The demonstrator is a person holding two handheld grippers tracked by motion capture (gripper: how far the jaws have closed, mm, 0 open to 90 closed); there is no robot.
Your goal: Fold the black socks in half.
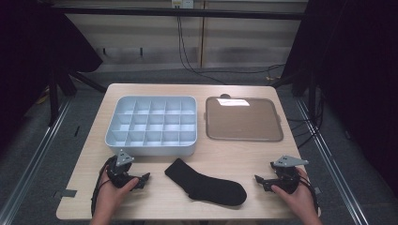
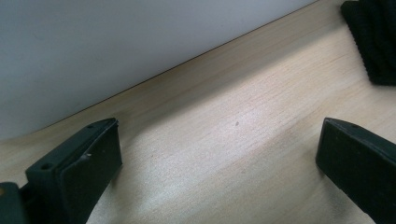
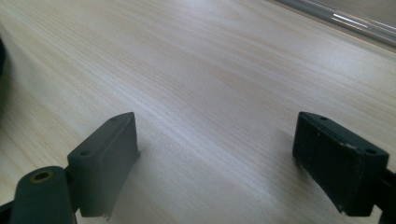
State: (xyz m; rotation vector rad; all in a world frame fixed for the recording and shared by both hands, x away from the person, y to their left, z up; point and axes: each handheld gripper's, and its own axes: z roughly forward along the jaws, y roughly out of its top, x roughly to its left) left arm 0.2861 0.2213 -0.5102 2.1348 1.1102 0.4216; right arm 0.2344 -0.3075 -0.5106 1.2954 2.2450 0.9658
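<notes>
A black sock (image 1: 206, 184) lies flat on the wooden table (image 1: 234, 154) near its front edge, between the two hands. My left gripper (image 1: 141, 180) rests low on the table to the sock's left, jaws open with bare wood between them; the sock's edge (image 2: 373, 42) shows at the top right of the left gripper view. My right gripper (image 1: 262, 183) sits to the sock's right, jaws open over bare wood (image 3: 215, 140). Neither holds anything.
A light grey tray (image 1: 151, 146) with several compartments stands behind the sock at centre left; its wall (image 2: 116, 46) fills the upper left gripper view. A flat brown lid (image 1: 244, 119) lies to its right. Its shiny rim (image 3: 355, 21) crosses the right gripper view's corner.
</notes>
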